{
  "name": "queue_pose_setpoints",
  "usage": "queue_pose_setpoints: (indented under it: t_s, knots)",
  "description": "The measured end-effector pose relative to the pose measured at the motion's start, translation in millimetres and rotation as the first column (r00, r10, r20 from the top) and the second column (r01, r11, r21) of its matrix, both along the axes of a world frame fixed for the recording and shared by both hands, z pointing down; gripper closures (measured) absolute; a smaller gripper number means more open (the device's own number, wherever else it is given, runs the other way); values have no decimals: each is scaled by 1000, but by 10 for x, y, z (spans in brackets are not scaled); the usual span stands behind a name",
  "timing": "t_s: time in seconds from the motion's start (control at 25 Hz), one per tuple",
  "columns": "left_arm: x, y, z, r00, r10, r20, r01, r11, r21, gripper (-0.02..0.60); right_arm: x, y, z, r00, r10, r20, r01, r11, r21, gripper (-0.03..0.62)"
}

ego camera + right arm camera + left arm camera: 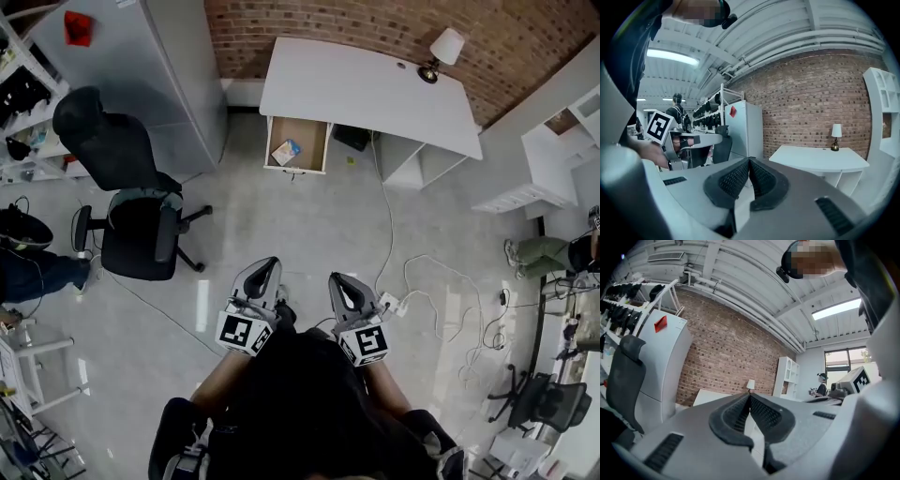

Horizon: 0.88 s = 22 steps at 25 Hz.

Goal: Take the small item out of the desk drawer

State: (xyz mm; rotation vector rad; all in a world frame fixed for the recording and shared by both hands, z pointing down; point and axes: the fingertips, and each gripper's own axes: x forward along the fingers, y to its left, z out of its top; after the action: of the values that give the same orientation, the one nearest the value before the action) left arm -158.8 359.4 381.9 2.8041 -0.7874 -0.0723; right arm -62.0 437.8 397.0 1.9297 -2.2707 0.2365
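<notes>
A white desk (366, 89) stands against the brick wall, well ahead of me. Its wooden drawer (317, 145) is pulled open, and a small blue and white item (285, 151) lies inside. Both grippers are held close to my body, far from the desk. My left gripper (267, 268) is shut with nothing between its pads (740, 416). My right gripper (338, 279) is shut and empty too, its tips (749, 161) meeting. The right gripper view shows the desk (818, 159) and its lamp (836, 136) ahead.
A black office chair (131, 202) stands at the left, beside a grey cabinet (150, 66). White cables (427, 291) and a power strip lie on the floor at the right. A white shelf unit (553, 159) is at the far right. A seated person (37, 272) is at the left edge.
</notes>
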Motion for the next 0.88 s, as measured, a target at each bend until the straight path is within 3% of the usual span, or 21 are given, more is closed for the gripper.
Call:
queue_pose_setpoints:
  t_s: [0.2, 0.52, 0.88]
  knots:
    - [183, -596, -23, 1000, -5, 7, 5, 1000, 18, 572, 203, -611, 69, 1000, -15, -15, 15, 1000, -14, 571]
    - [593, -1303, 191, 997, -62, 37, 63, 997, -34, 572, 682, -1553, 288, 996, -90, -10, 89, 995, -53, 571]
    - [1384, -2435, 193, 979, -200, 36, 202, 979, -40, 572, 1496, -2941, 424, 969, -247, -21, 246, 968, -54, 571]
